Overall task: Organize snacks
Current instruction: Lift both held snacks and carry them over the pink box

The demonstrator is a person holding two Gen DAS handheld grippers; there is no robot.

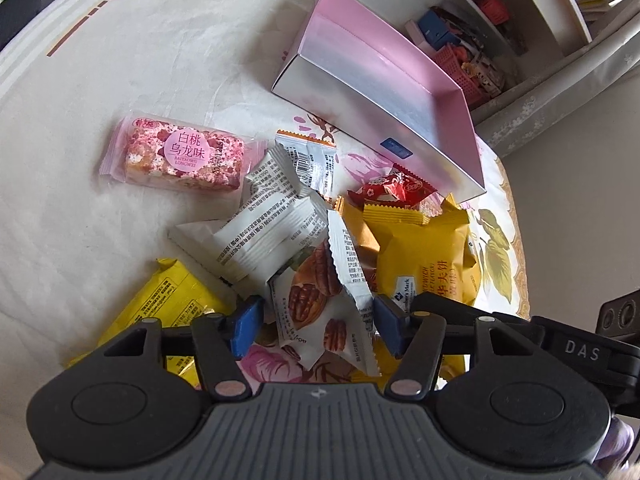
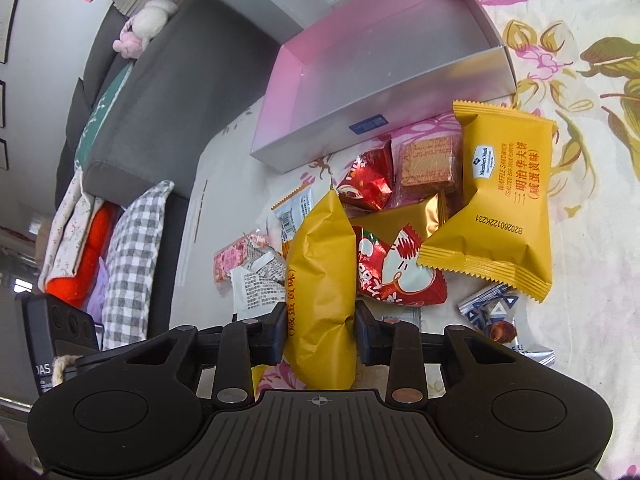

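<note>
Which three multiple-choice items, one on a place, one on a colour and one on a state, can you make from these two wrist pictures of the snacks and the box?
1. Where is the peach oolong snack bar?
A. inside the box
B. on the cloth, left of the pile in the left wrist view
C. in the left gripper

2. What colour are the inner walls of the box?
A. pink
B. green
C. black

3. What is the state of the right gripper?
A. open over bare cloth
B. shut on a red packet
C. shut on the yellow waffle packet

Answers: 1 B, it lies alone on the cloth; 2 A, the walls show pink; 3 C, both pads press the yellow packet's sides.
</note>
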